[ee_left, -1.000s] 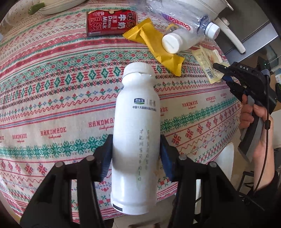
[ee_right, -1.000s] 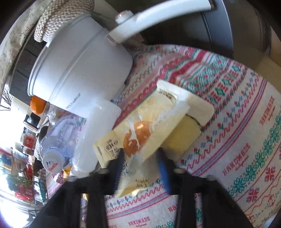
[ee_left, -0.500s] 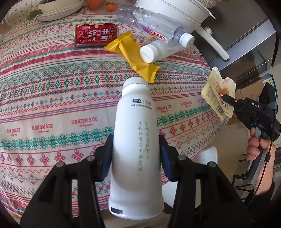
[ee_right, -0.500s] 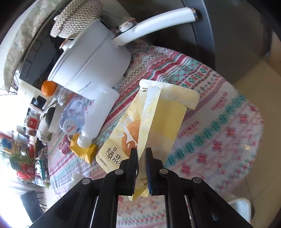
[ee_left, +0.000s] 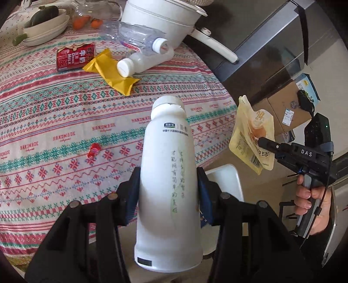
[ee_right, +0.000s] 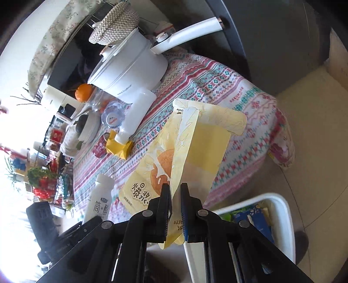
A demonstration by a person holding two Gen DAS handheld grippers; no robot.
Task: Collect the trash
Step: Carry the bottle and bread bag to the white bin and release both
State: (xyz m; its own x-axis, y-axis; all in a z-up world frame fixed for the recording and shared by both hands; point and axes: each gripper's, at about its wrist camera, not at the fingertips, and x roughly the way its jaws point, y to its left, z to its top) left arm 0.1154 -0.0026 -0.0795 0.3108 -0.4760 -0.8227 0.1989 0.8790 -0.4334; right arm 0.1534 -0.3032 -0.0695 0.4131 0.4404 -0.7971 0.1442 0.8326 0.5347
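Observation:
My left gripper (ee_left: 167, 191) is shut on a tall white milk bottle (ee_left: 168, 185) and holds it above the table's near edge; the bottle also shows in the right wrist view (ee_right: 100, 200). My right gripper (ee_right: 175, 191) is shut on a pale yellow snack pouch (ee_right: 191, 148), held in the air off the table's right edge; the pouch also shows in the left wrist view (ee_left: 250, 139). A white trash bin (ee_right: 280, 209) stands on the floor below, partly hidden behind the bottle in the left wrist view (ee_left: 226, 176).
On the patterned tablecloth (ee_left: 54, 122) lie a red milk can (ee_left: 75, 57), a yellow wrapper (ee_left: 113, 71), a small white bottle (ee_left: 143, 63), a clear plastic bottle (ee_left: 139, 39) and a small red scrap (ee_left: 94, 149). A white pot (ee_left: 165, 19) stands at the back.
My right gripper closed on the yellow pouch, lifted it off the table and carried it out over the bin. My left gripper drew back toward the table's edge with the white bottle.

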